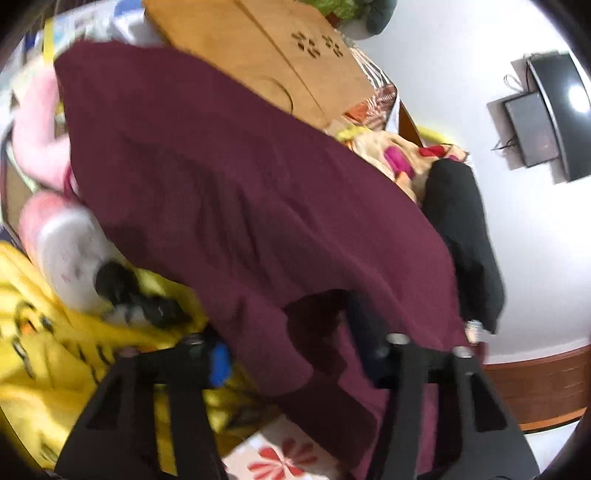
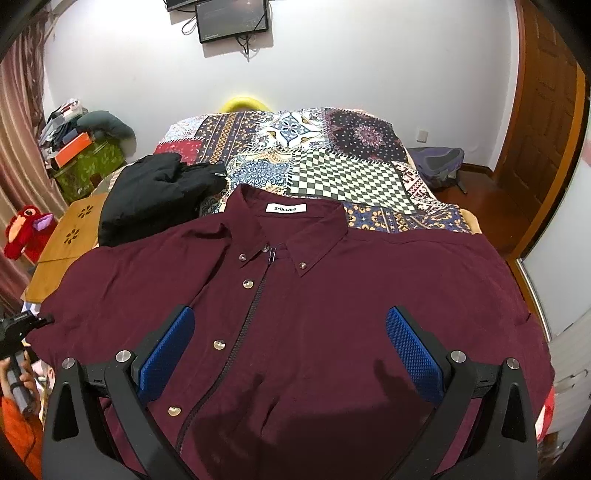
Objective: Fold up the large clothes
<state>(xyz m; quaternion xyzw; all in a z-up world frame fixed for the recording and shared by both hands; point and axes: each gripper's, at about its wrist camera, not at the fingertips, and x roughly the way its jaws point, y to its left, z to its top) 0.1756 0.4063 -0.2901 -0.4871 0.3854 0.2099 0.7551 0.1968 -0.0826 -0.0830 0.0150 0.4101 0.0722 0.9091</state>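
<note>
The maroon button-down shirt lies collar-away, directly under the spread-open right gripper — left gripper (also open) at its sleeve edge.

Bedroom surroundings, seen from 2 wrist views

A patchwork bedspread in checked and floral panels is spread over the bed, and a black jacket is lain on its left part. A wooden folding table with flower-shaped cutouts is seen at the bed's left side, a red plush toy just beside it. A dark monitor is mounted on the white wall, and a wooden door is set at the right. In the left wrist view, a yellow printed blanket and a pink plush are seen, blurred.
</note>
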